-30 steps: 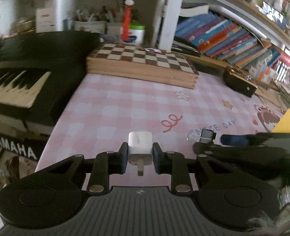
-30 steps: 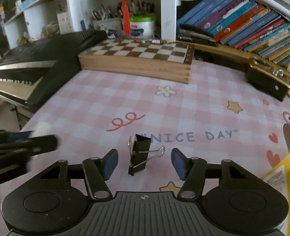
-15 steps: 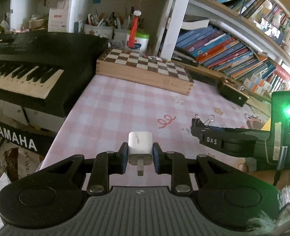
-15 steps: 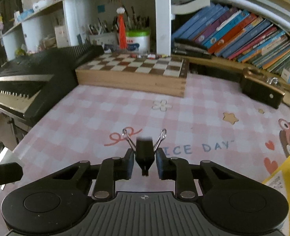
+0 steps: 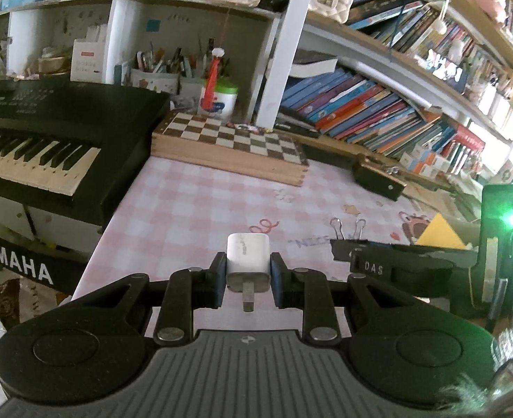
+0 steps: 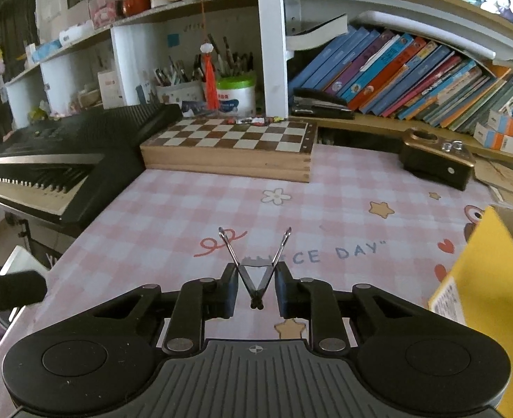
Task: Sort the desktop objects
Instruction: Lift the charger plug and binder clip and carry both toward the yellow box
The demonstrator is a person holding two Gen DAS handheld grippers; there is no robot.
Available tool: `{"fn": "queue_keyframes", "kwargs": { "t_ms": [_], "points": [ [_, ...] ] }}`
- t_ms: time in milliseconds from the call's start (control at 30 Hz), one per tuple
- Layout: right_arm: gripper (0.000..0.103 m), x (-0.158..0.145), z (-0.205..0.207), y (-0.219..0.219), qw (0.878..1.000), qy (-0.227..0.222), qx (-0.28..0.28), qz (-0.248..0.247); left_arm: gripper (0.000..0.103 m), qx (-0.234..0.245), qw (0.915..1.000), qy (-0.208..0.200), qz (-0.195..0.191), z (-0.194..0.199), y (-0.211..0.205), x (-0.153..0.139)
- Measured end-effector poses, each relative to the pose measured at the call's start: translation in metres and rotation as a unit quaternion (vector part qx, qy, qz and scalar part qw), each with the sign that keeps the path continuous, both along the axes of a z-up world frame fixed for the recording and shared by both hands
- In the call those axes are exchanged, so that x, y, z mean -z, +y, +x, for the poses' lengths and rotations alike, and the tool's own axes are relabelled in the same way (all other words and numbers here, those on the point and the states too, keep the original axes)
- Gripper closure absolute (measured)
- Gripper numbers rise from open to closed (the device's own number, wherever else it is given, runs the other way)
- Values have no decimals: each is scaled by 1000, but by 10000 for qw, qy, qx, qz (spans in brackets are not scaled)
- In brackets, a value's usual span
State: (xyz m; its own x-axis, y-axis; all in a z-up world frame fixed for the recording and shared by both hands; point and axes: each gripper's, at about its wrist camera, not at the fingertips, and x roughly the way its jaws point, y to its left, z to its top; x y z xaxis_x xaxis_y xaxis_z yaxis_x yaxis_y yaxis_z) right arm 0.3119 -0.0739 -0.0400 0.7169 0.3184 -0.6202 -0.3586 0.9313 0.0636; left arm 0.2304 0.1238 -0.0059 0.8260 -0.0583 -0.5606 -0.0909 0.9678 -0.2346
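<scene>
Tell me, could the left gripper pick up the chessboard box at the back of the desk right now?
Probably not. The left gripper is shut on a white charger plug, so its jaws are occupied. The path across the pink checked mat to the chessboard box looks unobstructed, but it would have to put the plug down first.

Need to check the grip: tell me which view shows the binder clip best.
Right wrist view: the binder clip sits centred between the fingers, black body and spread wire handles visible. The left wrist view shows only its wire loops above the right gripper.

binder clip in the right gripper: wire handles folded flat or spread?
Spread. The binder clip sits clamped in the right gripper, its two wire handles fanning forward in a V over the pink checked mat.
</scene>
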Motion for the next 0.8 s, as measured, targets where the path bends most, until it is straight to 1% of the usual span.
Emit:
{"fn": "queue_keyframes", "kwargs": {
  "t_ms": [300,467,800],
  "points": [
    [81,-25,-50,-13,9998,-179,-63,94,80,253,9990,-323,-177,-35,-7,-21],
    [81,-35,-78,-17,9996,-192,-47,194,80,370,9979,-479,-250,-59,-10,-31],
    [81,-47,-137,-23,9992,-278,13,278,80,547,9965,-525,-342,-115,-14,-37]
  ]
}}
